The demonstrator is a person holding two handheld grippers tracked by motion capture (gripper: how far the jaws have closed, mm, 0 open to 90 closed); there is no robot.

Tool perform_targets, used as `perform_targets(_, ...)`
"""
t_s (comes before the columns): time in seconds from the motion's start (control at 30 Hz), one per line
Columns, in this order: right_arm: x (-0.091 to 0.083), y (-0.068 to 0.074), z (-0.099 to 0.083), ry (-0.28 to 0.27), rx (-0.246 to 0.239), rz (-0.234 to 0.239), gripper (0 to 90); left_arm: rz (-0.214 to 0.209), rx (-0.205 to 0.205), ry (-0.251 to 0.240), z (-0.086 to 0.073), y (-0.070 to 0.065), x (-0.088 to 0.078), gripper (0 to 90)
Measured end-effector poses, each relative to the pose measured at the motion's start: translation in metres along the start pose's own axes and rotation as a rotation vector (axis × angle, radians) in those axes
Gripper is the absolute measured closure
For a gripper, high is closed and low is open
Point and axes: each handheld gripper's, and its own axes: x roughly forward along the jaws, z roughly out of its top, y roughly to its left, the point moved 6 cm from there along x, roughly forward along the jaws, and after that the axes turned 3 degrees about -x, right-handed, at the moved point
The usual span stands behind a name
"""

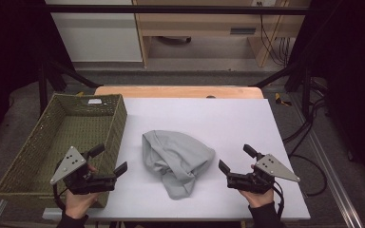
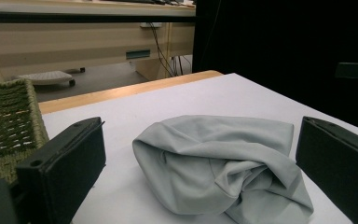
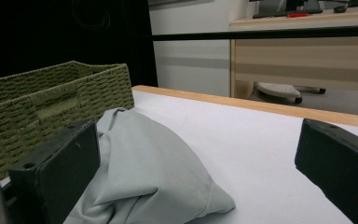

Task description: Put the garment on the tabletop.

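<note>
A crumpled light grey cloth (image 1: pixel 177 160) lies bunched in the middle of the white table (image 1: pixel 209 118). My left gripper (image 1: pixel 109 160) hovers at the cloth's left, jaws wide open and empty, pointing toward it. On the cloth's right my right gripper (image 1: pixel 236 159) is open too, nothing between its jaws. Looking along the left gripper (image 2: pixel 200 158), the cloth (image 2: pixel 219 165) sits just ahead between the two jaws. From the right gripper (image 3: pixel 196 172), the cloth (image 3: pixel 144 172) lies ahead toward the left jaw.
A green woven basket (image 1: pixel 24 161) stands at the table's left edge, next to my left hand, and looks empty; the basket (image 3: pixel 37 112) rises behind the cloth. A wooden desk (image 1: pixel 204 28) and cables lie beyond the table's far edge.
</note>
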Motion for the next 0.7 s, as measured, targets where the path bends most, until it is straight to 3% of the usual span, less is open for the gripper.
perform_targets(0.7, -0.0025, -0.0001, 0.0016, -0.004, 0.002, -0.007, 0.3, 0.008, -0.012, 0.020, -0.0033, 0.0038, -0.0008, 1.0)
